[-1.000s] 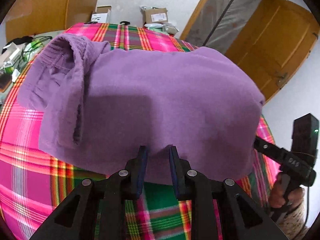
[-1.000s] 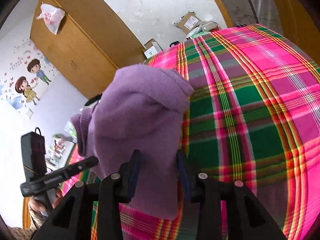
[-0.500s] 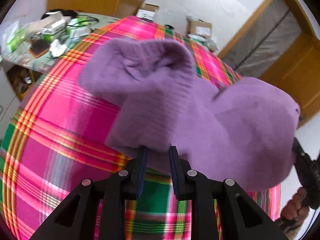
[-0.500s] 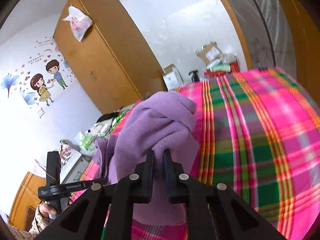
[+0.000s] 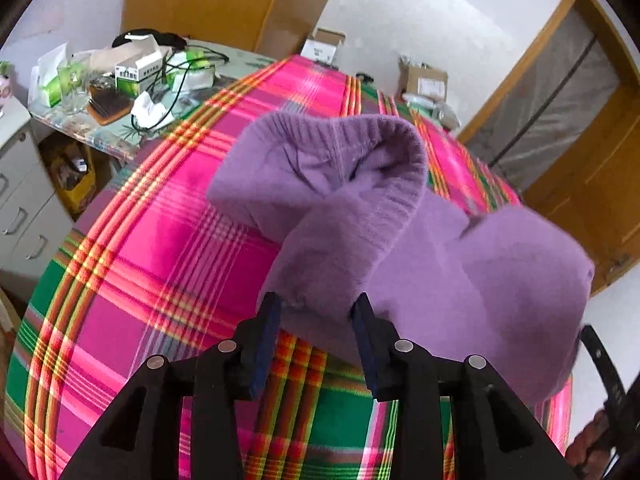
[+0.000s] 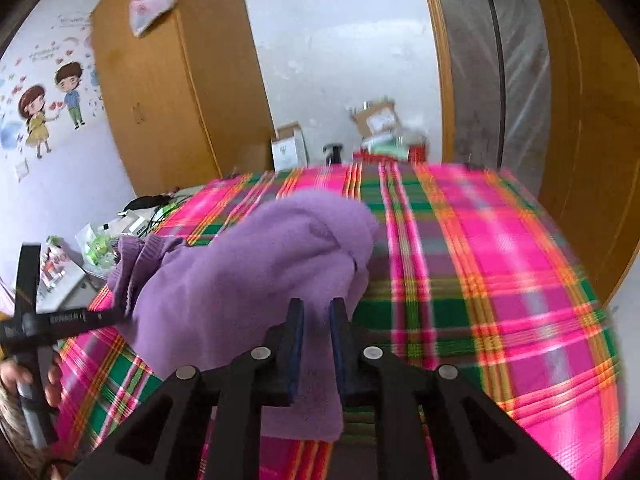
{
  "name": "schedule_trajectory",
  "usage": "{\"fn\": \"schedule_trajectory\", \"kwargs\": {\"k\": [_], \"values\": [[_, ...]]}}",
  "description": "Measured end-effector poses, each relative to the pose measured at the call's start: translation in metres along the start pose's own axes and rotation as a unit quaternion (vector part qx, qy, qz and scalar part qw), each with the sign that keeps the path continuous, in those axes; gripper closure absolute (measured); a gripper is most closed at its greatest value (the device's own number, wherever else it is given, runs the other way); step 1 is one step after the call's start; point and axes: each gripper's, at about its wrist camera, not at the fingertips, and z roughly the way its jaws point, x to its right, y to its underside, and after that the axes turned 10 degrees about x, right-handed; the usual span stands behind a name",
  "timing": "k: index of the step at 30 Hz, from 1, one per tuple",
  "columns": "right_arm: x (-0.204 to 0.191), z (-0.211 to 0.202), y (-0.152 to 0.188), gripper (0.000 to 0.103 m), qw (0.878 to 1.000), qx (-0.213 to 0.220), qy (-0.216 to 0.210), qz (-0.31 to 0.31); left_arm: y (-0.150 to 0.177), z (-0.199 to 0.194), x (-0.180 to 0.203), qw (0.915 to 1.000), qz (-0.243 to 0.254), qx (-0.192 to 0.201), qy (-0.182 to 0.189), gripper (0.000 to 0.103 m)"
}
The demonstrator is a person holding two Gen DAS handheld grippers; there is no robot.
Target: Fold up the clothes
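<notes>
A purple knit sweater [image 5: 420,248] lies bunched on the pink and green plaid bedcover [image 5: 160,248]. Its ribbed hem stands up in a loop at the far side. My left gripper [image 5: 318,312] is open, its jaws on either side of the sweater's near edge, not clamping it. In the right wrist view the sweater [image 6: 248,272] lies in a heap. My right gripper [image 6: 316,320] is shut on a fold of it, and cloth hangs down between the fingers. The left gripper's handle and the hand on it [image 6: 28,344] show at the left.
A cluttered side table [image 5: 120,80] with boxes, cables and a glass stands beyond the bed's left edge. White drawers [image 5: 20,208] stand at the left. A wooden wardrobe [image 6: 160,88] and cardboard boxes [image 6: 376,120] stand by the far wall. A wooden door [image 5: 600,152] is on the right.
My left gripper has opened and let go of the sweater's edge. My right gripper stays shut on the sweater and has come down toward the bed. The sweater has dropped into a heap.
</notes>
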Motion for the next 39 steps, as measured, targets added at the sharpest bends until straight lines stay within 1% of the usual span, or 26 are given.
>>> {"fn": "schedule_trajectory", "kwargs": {"k": [2, 4, 7, 9, 11, 15, 17, 21, 23, 26, 31, 36, 39], "values": [[-0.016, -0.013, 0.0, 0.078, 0.999, 0.02, -0.011, -0.042, -0.001, 0.0, 0.0, 1.0, 0.002, 0.004, -0.004, 0.065], [-0.029, -0.015, 0.001, 0.077, 0.997, 0.022, -0.034, -0.068, -0.002, -0.001, 0.0, 0.9998, 0.009, 0.009, -0.012, 0.065], [-0.053, -0.009, 0.013, 0.077, 0.992, -0.004, -0.076, -0.099, -0.003, -0.003, -0.002, 0.999, 0.022, 0.019, -0.035, 0.065], [-0.067, -0.001, 0.023, 0.074, 0.988, -0.025, -0.098, -0.117, -0.004, -0.008, -0.006, 0.9982, 0.026, 0.029, -0.047, 0.065], [-0.076, 0.01, 0.032, 0.067, 0.985, -0.044, -0.111, -0.127, -0.006, -0.01, -0.012, 0.9982, 0.02, 0.032, -0.047, 0.065], [-0.095, 0.032, 0.049, 0.066, 0.976, -0.081, -0.136, -0.147, -0.01, -0.014, -0.025, 0.9972, 0.012, 0.037, -0.063, 0.064], [-0.102, 0.041, 0.057, 0.064, 0.972, -0.098, -0.148, -0.154, -0.012, -0.014, -0.031, 0.9974, 0.007, 0.036, -0.062, 0.064], [-0.104, 0.046, 0.06, 0.064, 0.972, -0.102, -0.147, -0.15, -0.014, -0.019, -0.038, 0.9983, -0.001, 0.04, -0.043, 0.063], [-0.105, 0.048, 0.061, 0.064, 0.972, -0.101, -0.148, -0.149, -0.012, -0.022, -0.036, 0.999, 0.016, 0.04, -0.014, 0.06], [-0.107, 0.051, 0.061, 0.063, 0.972, -0.102, -0.147, -0.152, -0.006, -0.023, -0.028, 0.9977, 0.059, 0.035, -0.004, 0.06], [-0.11, 0.055, 0.061, 0.062, 0.97, -0.111, -0.151, -0.158, 0.0, -0.021, -0.014, 0.9953, 0.092, 0.023, 0.022, 0.06], [-0.115, 0.056, 0.064, 0.062, 0.967, -0.116, -0.155, -0.166, 0.005, -0.013, 0.004, 0.9873, 0.157, 0.022, -0.012, 0.06], [-0.117, 0.058, 0.066, 0.062, 0.966, -0.118, -0.152, -0.17, -0.001, -0.007, 0.007, 0.9854, 0.166, 0.026, -0.029, 0.06]]}}
